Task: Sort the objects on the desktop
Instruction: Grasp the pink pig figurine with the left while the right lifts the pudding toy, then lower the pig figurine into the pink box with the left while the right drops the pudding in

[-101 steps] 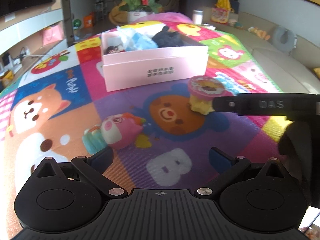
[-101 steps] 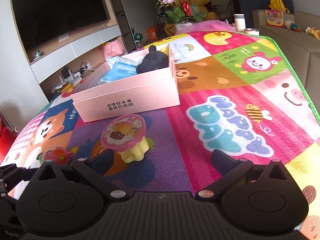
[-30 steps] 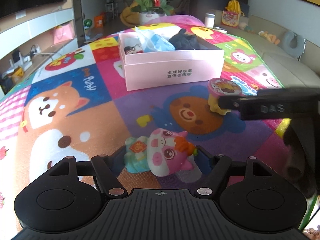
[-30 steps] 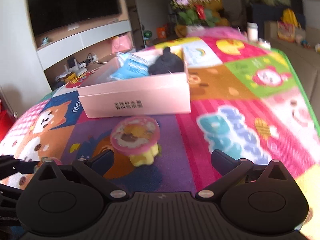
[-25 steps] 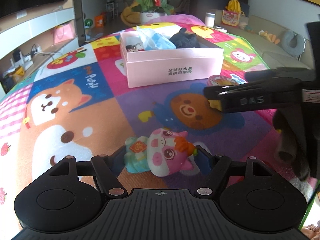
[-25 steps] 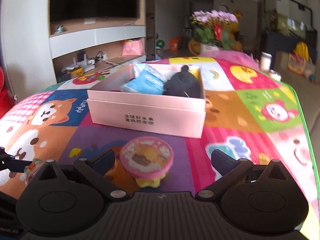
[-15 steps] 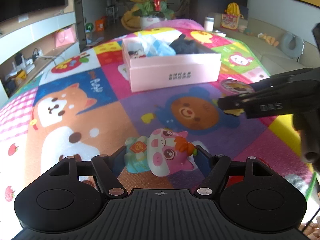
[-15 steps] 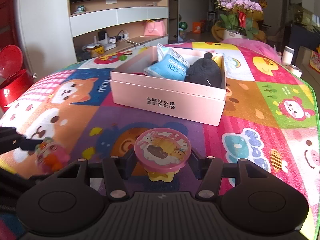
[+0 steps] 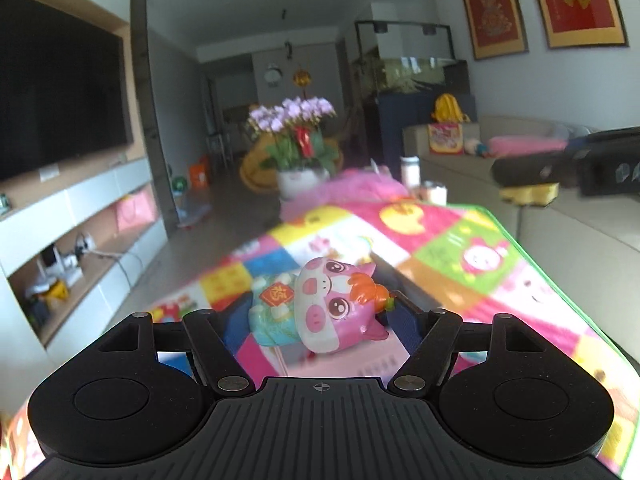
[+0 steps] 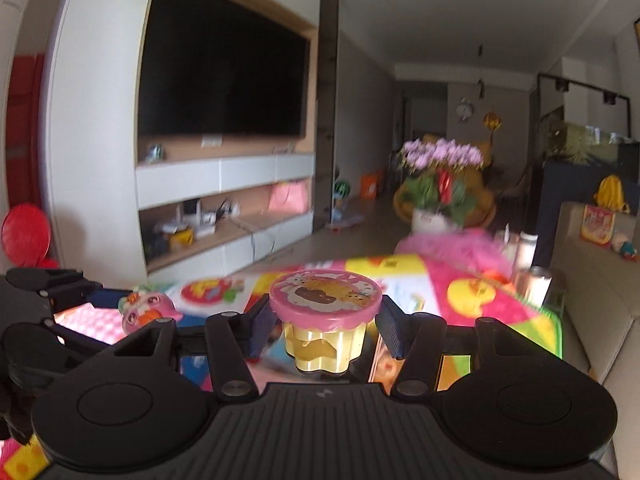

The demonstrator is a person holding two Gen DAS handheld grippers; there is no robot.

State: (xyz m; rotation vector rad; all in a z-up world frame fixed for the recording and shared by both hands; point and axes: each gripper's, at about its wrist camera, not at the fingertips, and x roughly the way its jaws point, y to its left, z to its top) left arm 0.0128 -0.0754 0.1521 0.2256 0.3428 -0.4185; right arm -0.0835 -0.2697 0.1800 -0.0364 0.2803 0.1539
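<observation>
a colourful cartoon play mat [image 9: 472, 256] covers the surface below, its green-trimmed right edge running away toward a beige sofa [image 9: 580, 216], and a dark television [image 10: 224, 80] fills the wall on the left above white shelving. past the far edge of the mat stands a white pot of purple orchids [image 9: 296, 136]. the left gripper [image 9: 316, 312] is held up above the mat with its tongs closed narrowly on a pink pig toy [image 9: 320, 304], which lies on its side between the blue pads, teal body to the left and an orange tuft to the right. the right gripper [image 10: 324, 324] is also raised over the mat, its tongs pressed against both sides of a yellow jelly cup [image 10: 324, 312] that stands upright with its pink lid facing up. in the right wrist view the pig toy shows at the left, and the background is blurred.
</observation>
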